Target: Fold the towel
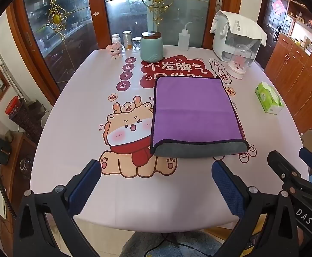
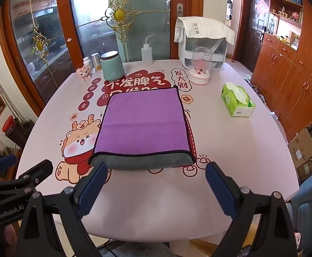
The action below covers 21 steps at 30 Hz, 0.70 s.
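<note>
A purple towel [image 1: 192, 111] with a grey underside lies flat on the pink printed table [image 1: 80, 117], folded over, its grey fold at the near edge. It also shows in the right wrist view [image 2: 143, 126]. My left gripper [image 1: 156, 169] is open and empty, just short of the towel's near edge and to its left. My right gripper [image 2: 156, 171] is open and empty, its fingers either side of the towel's near edge, above the table. The right gripper shows at the right of the left wrist view [image 1: 293, 160], and the left gripper at the left of the right wrist view [image 2: 27, 167].
At the table's back stand a teal jar [image 1: 151, 47], small jars [image 1: 127, 40], a pink figurine [image 1: 114, 51], a squeeze bottle [image 1: 183, 38], a white appliance [image 1: 235, 38] and a glass dome [image 1: 239, 62]. A green tissue box [image 1: 268, 98] lies at the right. Wooden cabinets [image 2: 295, 81] line the right.
</note>
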Each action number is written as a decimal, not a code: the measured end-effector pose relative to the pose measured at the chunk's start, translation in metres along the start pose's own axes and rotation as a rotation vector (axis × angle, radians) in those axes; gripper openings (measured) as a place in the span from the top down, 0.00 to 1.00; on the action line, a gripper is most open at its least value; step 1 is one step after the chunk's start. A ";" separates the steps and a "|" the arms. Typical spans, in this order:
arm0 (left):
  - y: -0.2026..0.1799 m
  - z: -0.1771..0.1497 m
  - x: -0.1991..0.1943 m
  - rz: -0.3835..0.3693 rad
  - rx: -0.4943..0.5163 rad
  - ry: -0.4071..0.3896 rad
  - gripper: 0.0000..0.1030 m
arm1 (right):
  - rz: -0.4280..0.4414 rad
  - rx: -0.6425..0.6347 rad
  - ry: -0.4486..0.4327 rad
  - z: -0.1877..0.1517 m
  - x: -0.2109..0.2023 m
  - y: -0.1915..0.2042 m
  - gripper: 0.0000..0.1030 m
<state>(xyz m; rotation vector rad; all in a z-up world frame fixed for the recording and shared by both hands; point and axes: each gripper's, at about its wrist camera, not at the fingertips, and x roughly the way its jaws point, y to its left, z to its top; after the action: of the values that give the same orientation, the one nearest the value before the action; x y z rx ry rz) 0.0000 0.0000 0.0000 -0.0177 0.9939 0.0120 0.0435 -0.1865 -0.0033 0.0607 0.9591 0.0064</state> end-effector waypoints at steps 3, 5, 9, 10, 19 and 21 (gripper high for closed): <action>0.000 0.000 0.000 -0.001 0.001 -0.001 0.01 | 0.000 0.000 0.005 0.000 0.001 0.000 0.09; 0.000 -0.001 -0.001 -0.003 0.002 -0.003 0.01 | 0.001 0.000 0.005 0.000 0.002 0.000 0.09; 0.000 0.000 0.000 0.001 0.001 0.003 0.01 | -0.001 0.000 0.007 0.001 0.002 -0.001 0.09; 0.000 0.000 0.000 0.001 0.001 0.003 0.01 | -0.001 0.001 0.007 0.001 0.002 -0.001 0.09; -0.001 0.000 0.000 0.004 0.001 0.007 0.01 | -0.001 -0.006 0.009 0.001 0.008 -0.001 0.09; 0.003 -0.001 0.003 0.005 0.002 0.009 0.01 | -0.002 -0.008 0.010 0.000 0.011 -0.001 0.09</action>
<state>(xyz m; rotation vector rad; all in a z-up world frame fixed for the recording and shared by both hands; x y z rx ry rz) 0.0004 0.0028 -0.0032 -0.0139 1.0029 0.0152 0.0500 -0.1876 -0.0121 0.0524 0.9690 0.0093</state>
